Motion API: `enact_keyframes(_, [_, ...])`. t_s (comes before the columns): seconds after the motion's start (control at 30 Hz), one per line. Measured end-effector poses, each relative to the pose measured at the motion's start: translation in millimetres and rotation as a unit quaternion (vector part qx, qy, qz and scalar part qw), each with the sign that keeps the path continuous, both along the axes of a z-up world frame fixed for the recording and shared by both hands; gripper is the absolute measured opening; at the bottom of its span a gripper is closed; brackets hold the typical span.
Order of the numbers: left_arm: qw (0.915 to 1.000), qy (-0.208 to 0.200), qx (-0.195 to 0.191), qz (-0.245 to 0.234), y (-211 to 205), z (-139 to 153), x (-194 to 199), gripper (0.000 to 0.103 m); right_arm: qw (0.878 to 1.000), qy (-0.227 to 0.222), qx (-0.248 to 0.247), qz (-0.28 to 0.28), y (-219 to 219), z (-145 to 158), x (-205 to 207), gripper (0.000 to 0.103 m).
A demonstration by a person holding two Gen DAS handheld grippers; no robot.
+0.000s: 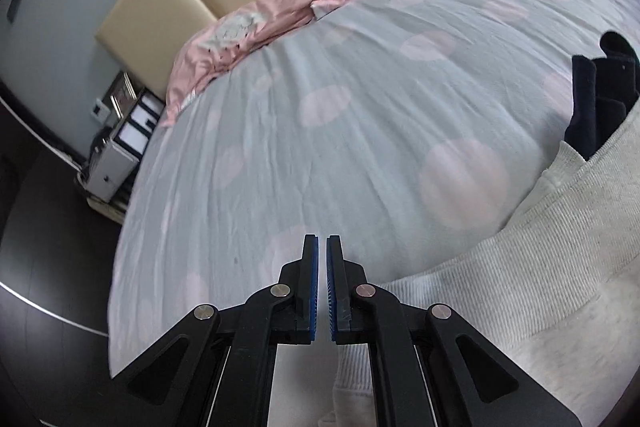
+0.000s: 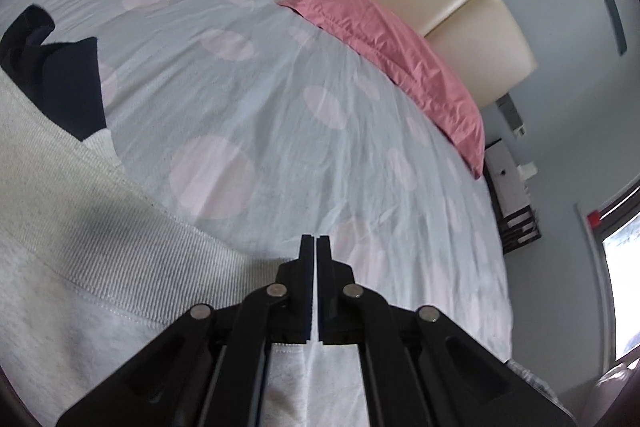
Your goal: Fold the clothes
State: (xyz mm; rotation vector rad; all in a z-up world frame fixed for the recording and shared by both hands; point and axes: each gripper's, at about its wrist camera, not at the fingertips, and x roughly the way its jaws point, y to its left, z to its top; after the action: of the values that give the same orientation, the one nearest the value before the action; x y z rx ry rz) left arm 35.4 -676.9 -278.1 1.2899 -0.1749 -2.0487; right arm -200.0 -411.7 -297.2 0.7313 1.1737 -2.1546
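From the left wrist, your left tool (image 1: pixel 322 241) has its blue pads drawn almost together, and whether cloth is pinched between them you cannot tell here. The pale grey sweatshirt (image 1: pixel 552 251) spreads from beneath the tool out to the right over the bed (image 1: pixel 320 99), its ribbed hem band running across. A dark navy garment (image 1: pixel 600 95) lies crumpled past the sweatshirt's far edge.

From the right wrist, your right tool (image 2: pixel 316 241) is closed to a sliver; pale cloth shows directly under the linkage, but a grip is not confirmed. The sweatshirt (image 2: pixel 80 227) fills the lower left, the navy garment (image 2: pixel 52 75) beyond it.

Expect thick, soft, limp fleece: light, not slippery, sagging between two holds. Take it by the ribbed hem or a seam, where the layers are firm.
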Motion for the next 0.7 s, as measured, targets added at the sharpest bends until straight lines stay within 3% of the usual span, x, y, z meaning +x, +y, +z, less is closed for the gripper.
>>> enact_keyframes(0.2, [0.9973, 0.039, 0.052, 0.035, 1, 27, 40, 0.006, 0.991, -0.094, -0.071, -0.062, 33, 29, -12, 0.005])
enact_keyframes(0.27, [0.9959, 0.049, 0.064, 0.04, 11, 38, 57, 0.008, 0.988, -0.107, -0.087, -0.07, 48, 42, -6, 0.006])
enact_keyframes(0.33, [0.9952, 0.053, 0.072, 0.041, 25, 48, 75, 0.015, 0.984, -0.121, -0.106, -0.078, 66, 56, 5, 0.007])
enact_keyframes(0.5, [0.9904, 0.066, 0.104, 0.063, 56, 59, 121, 0.021, 0.963, -0.183, -0.165, -0.111, 124, 76, 32, 0.018])
enact_keyframes(0.7, [0.9777, 0.089, 0.146, 0.122, 89, 52, 167, 0.021, 0.931, -0.242, -0.214, -0.169, 187, 62, 73, 0.022])
